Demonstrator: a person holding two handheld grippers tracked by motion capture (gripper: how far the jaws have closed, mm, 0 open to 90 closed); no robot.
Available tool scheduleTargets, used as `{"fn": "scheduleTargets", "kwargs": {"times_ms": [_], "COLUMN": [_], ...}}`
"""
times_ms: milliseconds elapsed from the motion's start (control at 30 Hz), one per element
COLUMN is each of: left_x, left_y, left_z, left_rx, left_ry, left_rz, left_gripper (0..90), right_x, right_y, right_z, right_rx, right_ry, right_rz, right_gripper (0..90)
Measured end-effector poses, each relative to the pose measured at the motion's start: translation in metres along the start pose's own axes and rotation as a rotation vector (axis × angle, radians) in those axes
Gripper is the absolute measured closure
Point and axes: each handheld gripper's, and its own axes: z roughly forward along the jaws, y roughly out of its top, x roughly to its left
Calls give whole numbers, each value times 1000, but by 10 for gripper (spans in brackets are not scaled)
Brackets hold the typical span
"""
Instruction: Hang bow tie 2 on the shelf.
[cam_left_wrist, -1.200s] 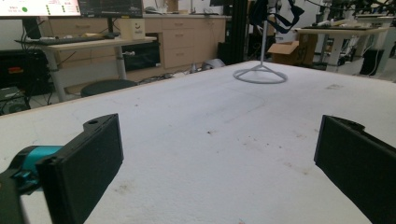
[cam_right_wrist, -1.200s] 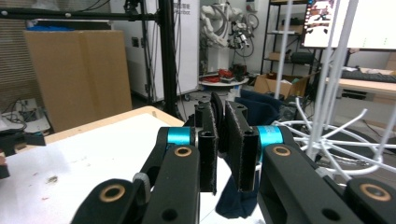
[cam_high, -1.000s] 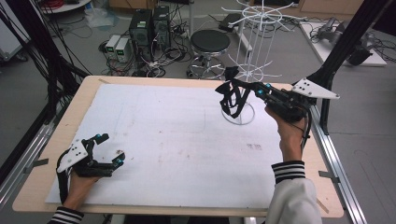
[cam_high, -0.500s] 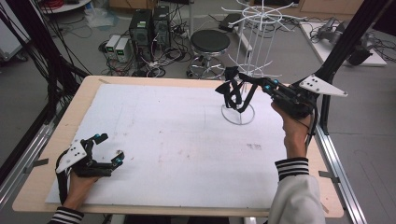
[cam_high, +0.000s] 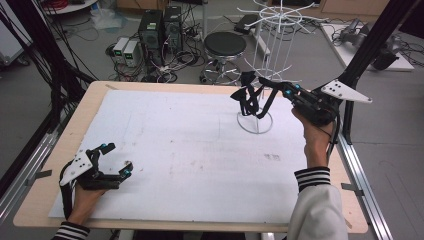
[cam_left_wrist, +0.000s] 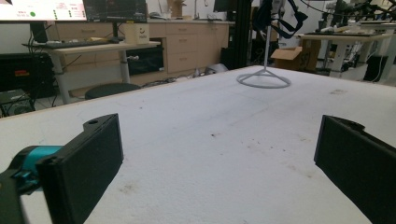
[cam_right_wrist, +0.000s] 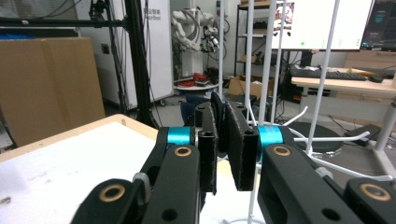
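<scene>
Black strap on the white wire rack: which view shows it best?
High view: the looped black strap hangs whole from the right hand-held gripper against the white wire rack. Left gripper view shows it far off, cropped at the top edge. Right gripper view shows a sliver clamped between the jaws.

Black strap (cam_high: 248, 100) held at a white wire display rack (cam_high: 267, 65)

The strap dangles in loops, pinched at its top, just beside the rack's thin upright poles. The rack stands upright on its ring base at the table's far right.
</scene>
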Motion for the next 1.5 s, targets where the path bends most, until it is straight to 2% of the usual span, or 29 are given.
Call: {"fn": "scheduleTargets", "kwargs": {"times_ms": [133,267,800,1500], "left_x": [0,0,0,0], "left_y": [0,-1,-1,-1], "left_z": [0,-1,-1,-1], "left_rx": [-1,-10,-17,-13], "left_ry": [-2,-4,-7,-5], "left_rz": [2,-3,-3,6], "left_gripper": [17,17,17,17], "right_x": [-1,-2,-9,-12], "right_y": [-1,-1,-5,5], "right_z": [1,2,4,-32], "right_rx": [1,-1,11,-46], "right_ry": [-1,-7,-25,-53], "right_rz": [8,-9,-25,-27], "right_gripper": [836,836,835,834]}}
